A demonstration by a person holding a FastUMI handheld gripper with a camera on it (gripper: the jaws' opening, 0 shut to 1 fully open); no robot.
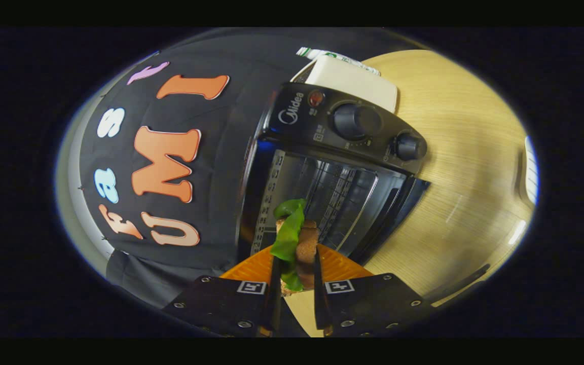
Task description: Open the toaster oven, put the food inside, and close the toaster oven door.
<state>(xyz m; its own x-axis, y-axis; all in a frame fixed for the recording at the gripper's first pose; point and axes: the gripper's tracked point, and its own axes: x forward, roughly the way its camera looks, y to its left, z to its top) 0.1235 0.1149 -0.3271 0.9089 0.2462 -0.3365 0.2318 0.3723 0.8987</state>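
My view is rolled to the side. A toy sandwich (299,242) with a green lettuce layer and brown bread sits upright between my fingers, and my gripper (296,276) is shut on it. Just beyond it stands the black toaster oven (345,132). Its glass door (388,213) hangs open, showing the wire rack (322,190) inside. Two knobs (355,120) and a red lamp sit on the control panel. The sandwich's far end is level with the oven's mouth.
The oven stands on a light wooden table (464,167). A cream box (353,81) and a white bottle with a green label (340,57) lie behind the oven. An orange surface (340,266) shows under my fingers.
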